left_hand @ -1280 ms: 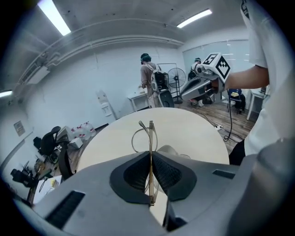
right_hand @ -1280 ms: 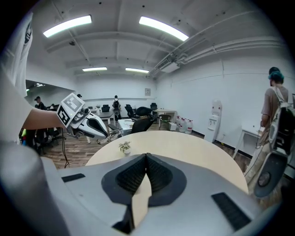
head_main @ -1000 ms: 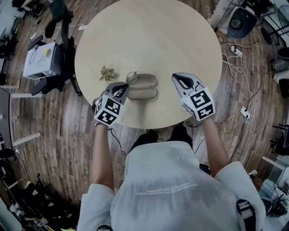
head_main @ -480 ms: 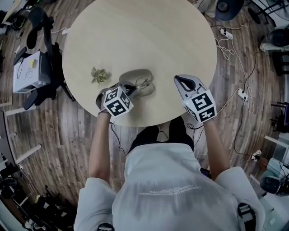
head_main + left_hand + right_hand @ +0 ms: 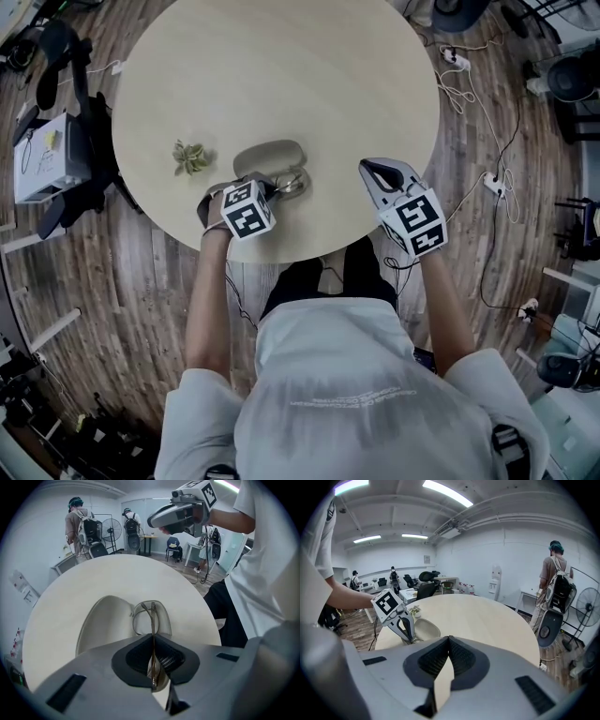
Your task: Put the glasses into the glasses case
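The beige glasses case (image 5: 269,156) lies open near the front of the round table (image 5: 309,75). My left gripper (image 5: 278,187) is shut on one temple of the thin-framed glasses (image 5: 292,181), holding them edge-on over the near half of the case. In the left gripper view the glasses (image 5: 151,617) hang from the left gripper (image 5: 152,639), with the open case (image 5: 104,624) just beyond and to the left. My right gripper (image 5: 367,167) hovers shut and empty over the table's front right edge. From the right gripper (image 5: 449,641) I see the left gripper (image 5: 404,620) beside the case (image 5: 426,629).
A small green dried plant piece (image 5: 190,157) lies on the table left of the case. Chairs, boxes and cables stand on the wooden floor around the table. People with backpacks (image 5: 79,524) stand at the room's far side.
My left gripper has carried the glasses rightward from the case's left end to over its near half. The right gripper has stayed where it was.
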`<state>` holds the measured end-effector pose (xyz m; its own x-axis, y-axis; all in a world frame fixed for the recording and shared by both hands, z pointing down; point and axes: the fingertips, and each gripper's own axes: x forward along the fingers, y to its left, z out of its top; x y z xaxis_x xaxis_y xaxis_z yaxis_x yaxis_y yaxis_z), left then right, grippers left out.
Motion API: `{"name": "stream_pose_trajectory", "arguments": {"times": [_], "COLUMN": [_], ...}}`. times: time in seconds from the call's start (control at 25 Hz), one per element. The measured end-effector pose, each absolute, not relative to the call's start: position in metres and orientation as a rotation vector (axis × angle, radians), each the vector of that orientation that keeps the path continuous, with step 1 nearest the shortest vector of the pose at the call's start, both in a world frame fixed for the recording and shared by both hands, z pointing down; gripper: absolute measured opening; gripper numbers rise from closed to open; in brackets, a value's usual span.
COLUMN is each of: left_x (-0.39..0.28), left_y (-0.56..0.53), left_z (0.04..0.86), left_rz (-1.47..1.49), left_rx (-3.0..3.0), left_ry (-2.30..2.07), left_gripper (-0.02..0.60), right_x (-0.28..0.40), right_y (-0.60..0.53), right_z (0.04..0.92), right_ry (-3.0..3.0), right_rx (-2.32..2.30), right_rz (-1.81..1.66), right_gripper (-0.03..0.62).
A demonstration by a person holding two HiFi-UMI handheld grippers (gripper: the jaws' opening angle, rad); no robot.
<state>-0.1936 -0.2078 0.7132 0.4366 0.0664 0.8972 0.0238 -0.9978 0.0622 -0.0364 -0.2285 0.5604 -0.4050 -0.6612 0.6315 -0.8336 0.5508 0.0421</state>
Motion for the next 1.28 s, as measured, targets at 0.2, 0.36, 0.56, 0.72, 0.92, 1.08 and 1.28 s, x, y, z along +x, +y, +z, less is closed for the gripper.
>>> {"name": "stream_pose_trajectory", "arguments": {"times": [0.2,0.36,0.56,0.72,0.92,1.08,1.28], "left_x": [-0.193,-0.193,-0.193,-0.192,-0.192,-0.193,-0.2], "left_y": [-0.2,-0.196,-0.199,-0.202,-0.203,-0.206,-0.219], "left_z": [0.729,0.736,0.738,0.738,0.731,0.725,0.707], "left_rz": [1.707,1.704,1.746,1.75,1.718,1.685,1.617], "left_rx": [2.581,2.568,2.585,2.594,2.59,2.59,2.615], "left_ry": [0.075,0.022,-0.06,-0.117,-0.178,-0.213,-0.339], "left_gripper": [0.023,0.023,0.025,0.035,0.07,0.097,0.098], "right_x": [-0.032,-0.032,-0.036,-0.035,-0.032,-0.029,-0.026], "right_y": [-0.225,-0.228,-0.23,-0.231,-0.231,-0.229,-0.229], "right_z": [0.562,0.563,0.564,0.562,0.561,0.561,0.561], "right_ry": [-2.182,-2.184,-2.197,-2.2,-2.194,-2.188,-2.188], "right_rx": [1.177,1.154,1.115,1.102,1.087,1.081,1.077], "right_rz": [0.382,0.375,0.367,0.368,0.364,0.364,0.372], "right_gripper": [0.0,0.001,0.001,0.0,0.0,0.001,0.0]}}
